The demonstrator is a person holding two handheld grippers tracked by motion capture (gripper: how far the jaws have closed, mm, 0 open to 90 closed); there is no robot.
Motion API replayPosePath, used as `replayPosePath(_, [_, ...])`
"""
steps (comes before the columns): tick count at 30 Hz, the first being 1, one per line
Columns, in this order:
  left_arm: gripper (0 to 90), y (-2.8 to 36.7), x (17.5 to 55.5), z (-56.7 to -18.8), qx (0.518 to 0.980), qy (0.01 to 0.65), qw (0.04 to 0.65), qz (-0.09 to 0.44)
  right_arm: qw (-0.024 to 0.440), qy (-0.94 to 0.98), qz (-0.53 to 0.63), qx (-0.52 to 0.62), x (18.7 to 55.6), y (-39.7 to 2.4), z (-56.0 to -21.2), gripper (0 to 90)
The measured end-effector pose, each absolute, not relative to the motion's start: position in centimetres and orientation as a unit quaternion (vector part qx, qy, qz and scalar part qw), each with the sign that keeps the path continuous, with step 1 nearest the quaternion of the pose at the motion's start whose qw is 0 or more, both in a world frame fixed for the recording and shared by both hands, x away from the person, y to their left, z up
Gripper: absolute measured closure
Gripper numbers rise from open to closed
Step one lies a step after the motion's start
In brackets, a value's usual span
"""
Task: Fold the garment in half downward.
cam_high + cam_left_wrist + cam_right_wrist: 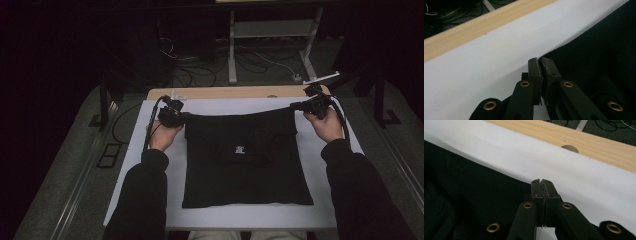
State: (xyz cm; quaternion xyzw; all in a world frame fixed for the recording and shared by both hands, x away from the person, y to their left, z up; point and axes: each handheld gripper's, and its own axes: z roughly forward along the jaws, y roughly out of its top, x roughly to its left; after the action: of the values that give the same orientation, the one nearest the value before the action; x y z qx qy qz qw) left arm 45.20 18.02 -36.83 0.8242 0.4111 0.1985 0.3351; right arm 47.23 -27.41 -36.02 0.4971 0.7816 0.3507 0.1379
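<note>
Black fabric is the work in hand: one dark garment [247, 160], with a small white label near its middle, lies spread on the white-covered surface [220, 216] and reaches from just short of the far edge almost to the near edge.

We hold its far hem at both ends. At the far-left corner of the garment, the fingers [535, 72] of the left gripper [171, 114] are closed to a narrow slit with the cloth edge pinched between them. Toward the far-right corner of the surface, the fingers [536, 190] of the right gripper [315, 105] are pressed fully together on the opposite end of the hem. Between the two grips the hem runs as a taut, slightly sagging line, parallel to the wooden strip [225, 92] along the far edge of the surface.

We judge progress as follows:
- Done: both far corners are gripped and the hem is stretched; the body appears already folded narrower, with overlapping layers visible.
- Left: bringing the held hem toward the near edge, laying it down, and releasing.

Count: one garment, two grippers, one surface.
</note>
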Motion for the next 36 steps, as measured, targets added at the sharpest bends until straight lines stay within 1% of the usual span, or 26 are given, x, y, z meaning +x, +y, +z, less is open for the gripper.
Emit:
replayPosePath(6, [85.1, 18.1, 46.3, -36.0, 0.819, 0.41, 0.345, 0.204, 0.14, 0.773, 0.356, 0.506, 48.1, -27.6, -35.5, 87.6])
replayPosePath(16, [85.1, 17.2, 47.6, -35.2, 0.826, 0.399, 0.335, 0.217, 0.141, 0.77, 0.348, 0.515, 48.5, -27.7, -35.7, 87.6])
replayPosePath(23, [85.1, 17.3, 48.2, -35.9, 0.822, 0.408, 0.334, 0.214, 0.141, 0.772, 0.349, 0.513, 48.7, -27.9, -35.8, 87.4])
replayPosePath(36, [84.8, 17.3, 48.9, -37.1, 0.822, 0.418, 0.326, 0.207, 0.149, 0.769, 0.342, 0.52, 49.4, -27.3, -37.1, 87.3])
